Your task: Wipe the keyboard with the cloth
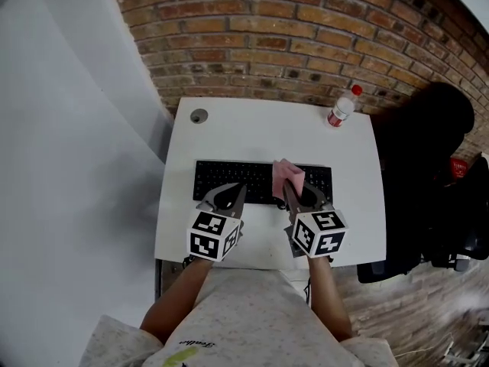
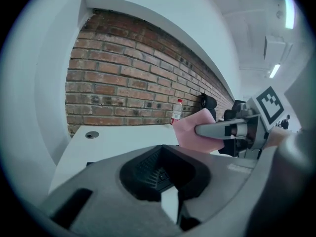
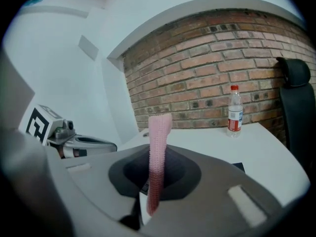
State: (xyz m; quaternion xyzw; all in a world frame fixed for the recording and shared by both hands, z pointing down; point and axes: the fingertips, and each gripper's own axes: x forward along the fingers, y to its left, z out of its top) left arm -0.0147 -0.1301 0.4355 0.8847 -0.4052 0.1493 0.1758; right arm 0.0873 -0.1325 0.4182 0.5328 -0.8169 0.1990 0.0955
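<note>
Right gripper (image 1: 296, 192) pinched on nubby pink cloth (image 1: 288, 174), fold upright over flat black keyboard (image 1: 225, 180) on white worktop (image 1: 260, 132); left gripper (image 1: 233, 191) jaws together, empty, level alongside.

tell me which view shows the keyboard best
The head view: it shows nearly the whole black keyboard from above, though the pink cloth hides part. Both gripper views catch only a few keys low in the frame.

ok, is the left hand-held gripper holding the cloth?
No, the pink cloth is pinched in the right hand-held gripper; the left hand-held gripper holds nothing.
</note>
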